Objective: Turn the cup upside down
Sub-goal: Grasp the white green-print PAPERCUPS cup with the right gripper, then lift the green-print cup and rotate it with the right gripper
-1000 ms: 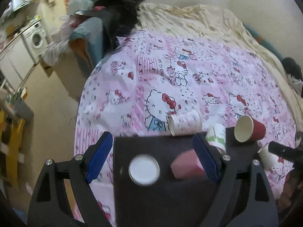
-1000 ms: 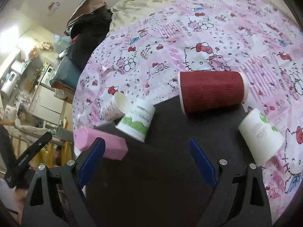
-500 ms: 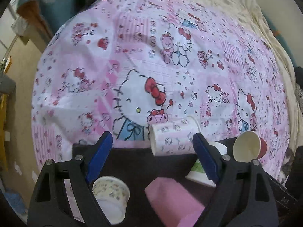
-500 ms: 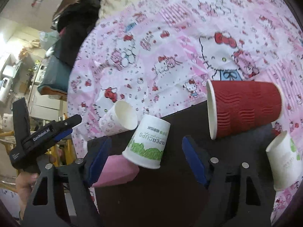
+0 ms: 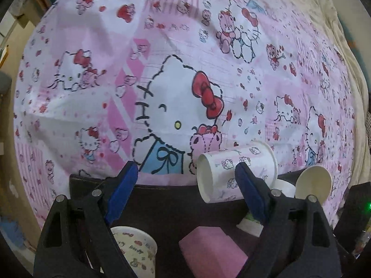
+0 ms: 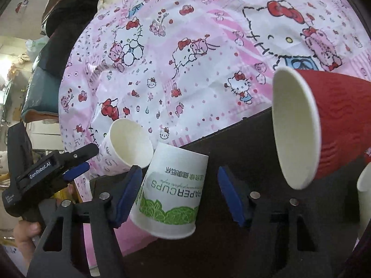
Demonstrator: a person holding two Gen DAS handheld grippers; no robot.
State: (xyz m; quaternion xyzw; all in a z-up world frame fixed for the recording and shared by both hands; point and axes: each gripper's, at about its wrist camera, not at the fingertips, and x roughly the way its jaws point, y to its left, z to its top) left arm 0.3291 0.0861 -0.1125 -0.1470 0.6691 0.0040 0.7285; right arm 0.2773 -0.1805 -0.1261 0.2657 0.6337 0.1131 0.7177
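Several paper cups sit on a dark mat (image 5: 171, 208) on a pink cartoon bedsheet. A pink-patterned cup (image 5: 234, 173) lies on its side at the mat's far edge, just ahead of my open left gripper (image 5: 187, 185); its right finger overlaps the cup. In the right wrist view my open right gripper (image 6: 178, 190) straddles a white cup with green leaf print (image 6: 171, 192), which stands upside down between the fingers, apart from both. A red ribbed cup (image 6: 324, 125) lies on its side to the right. The pink-patterned cup (image 6: 125, 148) lies at left.
A pink block (image 5: 213, 252) and an upright patterned cup (image 5: 136, 252) sit on the mat below the left gripper. Another white cup (image 6: 364, 197) is at the right edge. The left gripper (image 6: 46, 171) shows at left. Clutter and furniture lie beyond the bed.
Both grippers have moved forward and lower toward the cups. The green-print cup now sits between the right fingers; the pink-patterned cup is closer to the left gripper.
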